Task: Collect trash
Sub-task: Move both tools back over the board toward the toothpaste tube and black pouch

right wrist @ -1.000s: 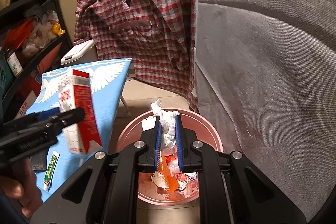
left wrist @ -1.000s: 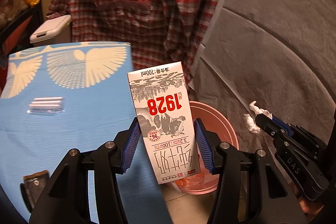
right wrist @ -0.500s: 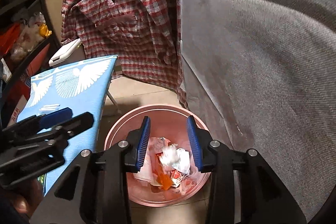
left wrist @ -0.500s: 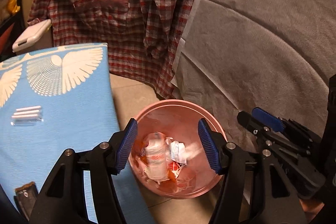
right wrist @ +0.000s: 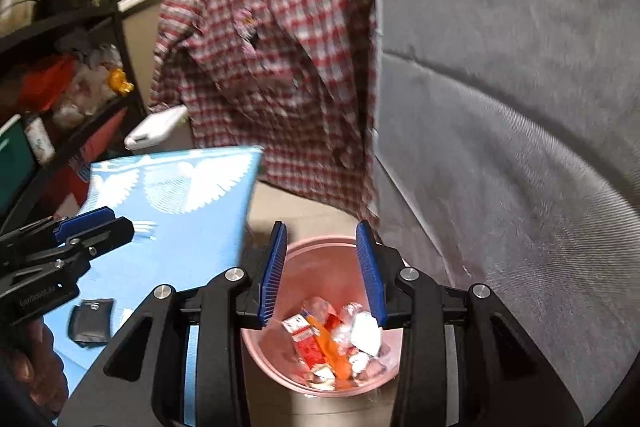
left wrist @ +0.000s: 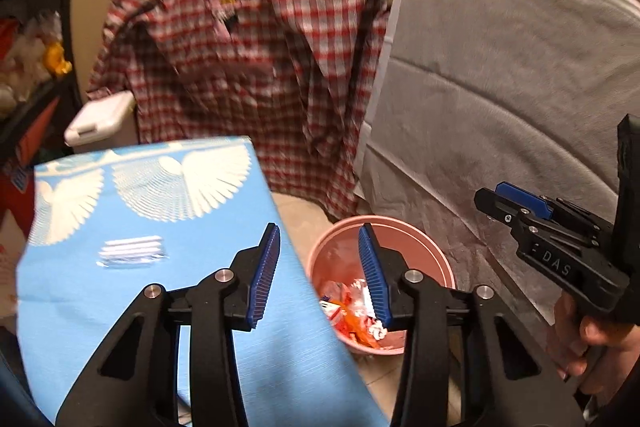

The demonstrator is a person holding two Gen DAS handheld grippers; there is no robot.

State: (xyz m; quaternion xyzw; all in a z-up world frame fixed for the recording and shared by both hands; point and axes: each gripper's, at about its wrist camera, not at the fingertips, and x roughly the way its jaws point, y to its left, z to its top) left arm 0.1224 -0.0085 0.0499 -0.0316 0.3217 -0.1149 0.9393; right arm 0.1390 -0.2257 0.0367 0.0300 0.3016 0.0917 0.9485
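"Dropping both loads, is that what has just happened?"

"Yes. A second ago the left claw (left wrist: 318,239) gripped the milk carton and the right claw (right wrist: 322,233) pinched a tissue. Now both pieces lie in the pink bin (left wrist: 400,223), on the floor beside the blue worktop (left wrist: 120,307)."

"And the claws?"

"Both released and empty. The left one's jaws are closing on nothing; the right one's stand apart over the bin."

"How does the carton lie?"

"The milk carton (right wrist: 306,341) leans among the wrappers, neither upright nor flat. Its long axis runs from upper left to lower right in the right wrist view, with the tissue (right wrist: 364,333) just beside it."

"So what remains?"

"Likely the packet of white sticks (left wrist: 130,253) and a dark wrapper (right wrist: 90,319), both on the worktop."
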